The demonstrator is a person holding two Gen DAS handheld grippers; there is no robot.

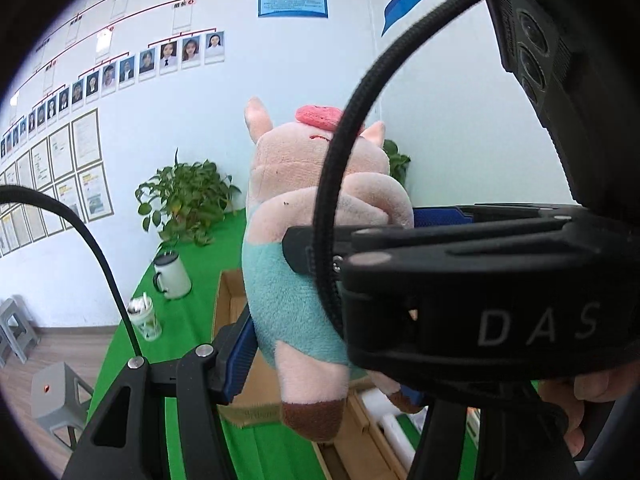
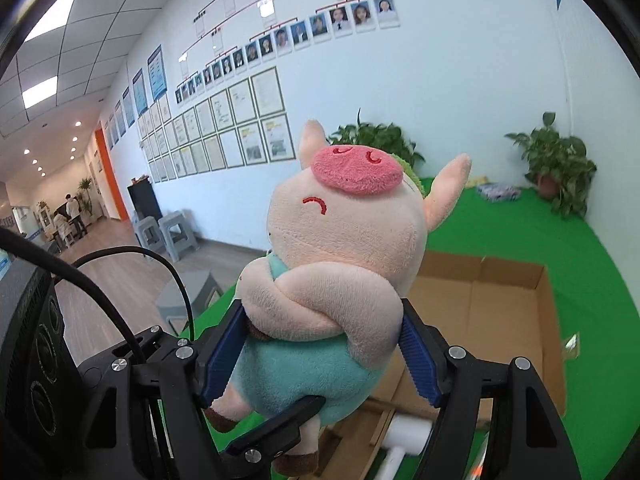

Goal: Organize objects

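**Plush pig in the air, both claws on it, box not loaded yet**

Status: plush pig [image 2: 336, 264] is off the bench [image 2: 520, 240], held up above the open cardboard box [image 2: 500, 300]. Snout up, feet down, roughly upright with a slight tilt.

Right claw [image 2: 320, 344]: blue pads [image 2: 416, 360] pressed into both sides of the pig's belly and folded arms. Clenched on the pig. In the left wrist view it comes in from the right side, clamped across the torso.

Left claw [image 1: 328, 368]: one blue pad [image 1: 240, 352] sits against the lower body by the teal trousers; the opposite pad is mostly hidden behind the right claw and the leg. Looks like it grips the lower half too, but I can't fully confirm the far-side contact.

Progress, my read: early to mid. The pig is picked but not placed. The box's visible interior looks bare; something white lies below the claws at its near edge, can't tell if it's inside or beside.

Still on the green bench: white mug [image 1: 172, 276], a jar of white items [image 1: 145, 318], a patterned bundle [image 2: 498, 192] near the far plant [image 2: 556, 164]. Whether those count as objects to sort, I can't tell.

Left to do: lower the pig into the box, let go, then whatever else belongs in there.
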